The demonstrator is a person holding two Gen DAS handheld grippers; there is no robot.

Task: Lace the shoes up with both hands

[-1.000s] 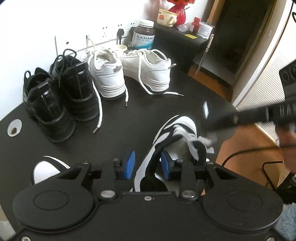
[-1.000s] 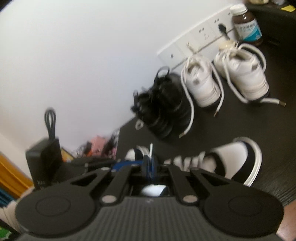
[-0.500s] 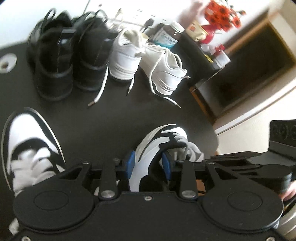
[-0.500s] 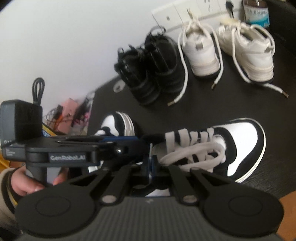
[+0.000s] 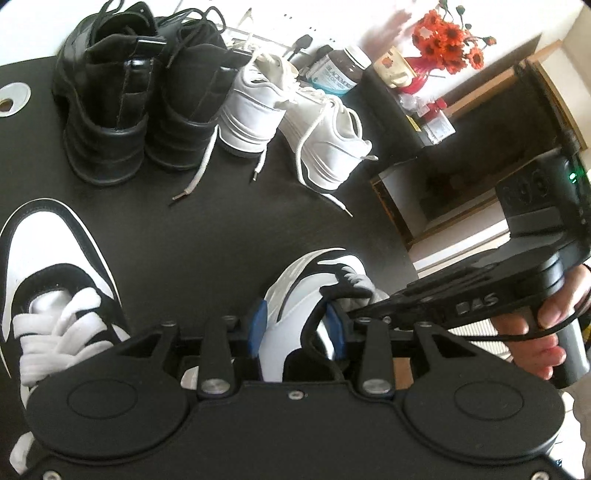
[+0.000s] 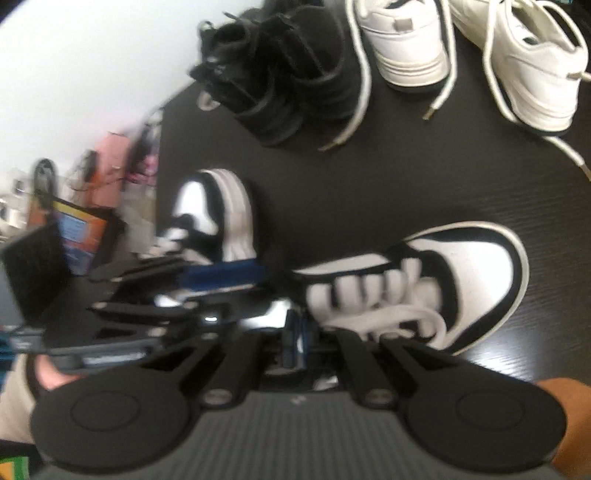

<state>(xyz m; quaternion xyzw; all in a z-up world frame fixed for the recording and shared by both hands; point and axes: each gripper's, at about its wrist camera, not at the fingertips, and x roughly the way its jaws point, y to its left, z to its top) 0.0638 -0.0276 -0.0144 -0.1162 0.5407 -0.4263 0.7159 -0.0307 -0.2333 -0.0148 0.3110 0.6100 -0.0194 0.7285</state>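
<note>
Left wrist view, six shoes: two black-and-white sneakers [image 5: 314,295], left gripper [image 5: 297,328] clamping one, right gripper [image 6: 294,339] closed.

A brown supplement bottle [image 5: 341,68] stands by the wall sockets [image 5: 295,29] — beside it, a cream mug [image 5: 391,70] and orange flowers [image 5: 448,35].

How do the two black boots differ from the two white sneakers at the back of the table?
The black boots are dark and taller, while the white sneakers are pale and low-cut. The boots' black laces stay bunched on top of them, whereas the sneakers' white laces trail loose onto the table. The boots stand further left in the left wrist view, the sneakers further right, near a brown bottle. Both pairs stand side by side, heels toward the camera.
</note>
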